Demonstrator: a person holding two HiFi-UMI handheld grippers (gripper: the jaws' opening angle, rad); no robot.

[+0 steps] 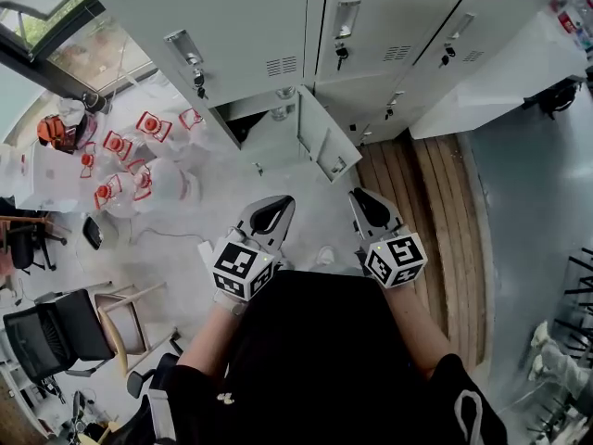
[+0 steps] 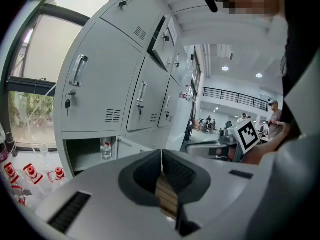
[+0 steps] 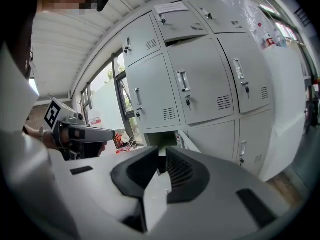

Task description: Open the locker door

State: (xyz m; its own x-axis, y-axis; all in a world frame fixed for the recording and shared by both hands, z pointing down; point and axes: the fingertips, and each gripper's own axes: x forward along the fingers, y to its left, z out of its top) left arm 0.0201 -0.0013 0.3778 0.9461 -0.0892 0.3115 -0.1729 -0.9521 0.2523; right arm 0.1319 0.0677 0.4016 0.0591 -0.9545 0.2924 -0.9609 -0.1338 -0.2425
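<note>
left gripper [image 1: 270, 214]: jaws together, nothing between them. right gripper [image 1: 370, 206]: same, closed and empty. Both held side by side, clear of the lockers [image 1: 278, 26]. The locker door [image 1: 326, 143] is straight ahead of them in the bottom row, already swung open toward the right gripper's side. A bottle [image 2: 105, 149] stands in the open compartment [image 2: 85, 154]. Under both, the floor [image 1: 315, 216] is pale grey. wooden planks [image 1: 422, 211] run beyond the right gripper. Red-labelled water jugs [image 1: 139, 160] sit out past the left gripper, chairs [image 1: 56, 332] further back on that side. The person's dark top [image 1: 315, 360] hides the ground behind both grippers. Compartment depth is hard to make out.
</note>
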